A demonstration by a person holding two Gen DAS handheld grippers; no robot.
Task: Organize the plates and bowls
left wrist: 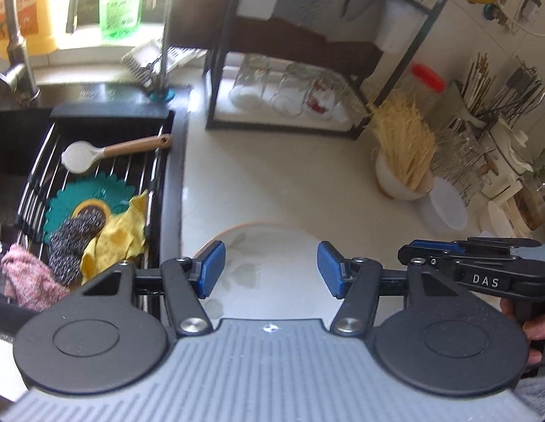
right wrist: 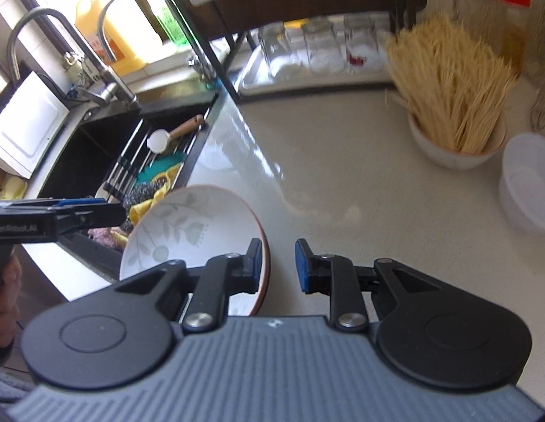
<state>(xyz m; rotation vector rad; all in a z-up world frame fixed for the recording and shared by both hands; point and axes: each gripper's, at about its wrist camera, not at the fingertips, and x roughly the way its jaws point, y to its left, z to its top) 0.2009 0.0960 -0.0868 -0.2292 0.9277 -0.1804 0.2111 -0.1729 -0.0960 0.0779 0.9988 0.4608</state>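
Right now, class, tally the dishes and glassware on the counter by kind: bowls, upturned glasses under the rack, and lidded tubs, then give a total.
Bowls: 2, leaf bowl, straw bowl
Glasses: 3, left, middle, right
Tubs: 1, white tub
Total: 6

The left wrist view looks steeply down, close over the tabletop [left wrist: 272, 176], facing the sink [left wrist: 96, 183] and rack [left wrist: 307, 70]; the right wrist view sits beside it, tilted, aimed the same way from further right; both share the leaf-patterned plate [left wrist: 265, 267], the spoon [right wrist: 173, 135], the upturned glasses [right wrist: 321, 49] and each other's claw body.
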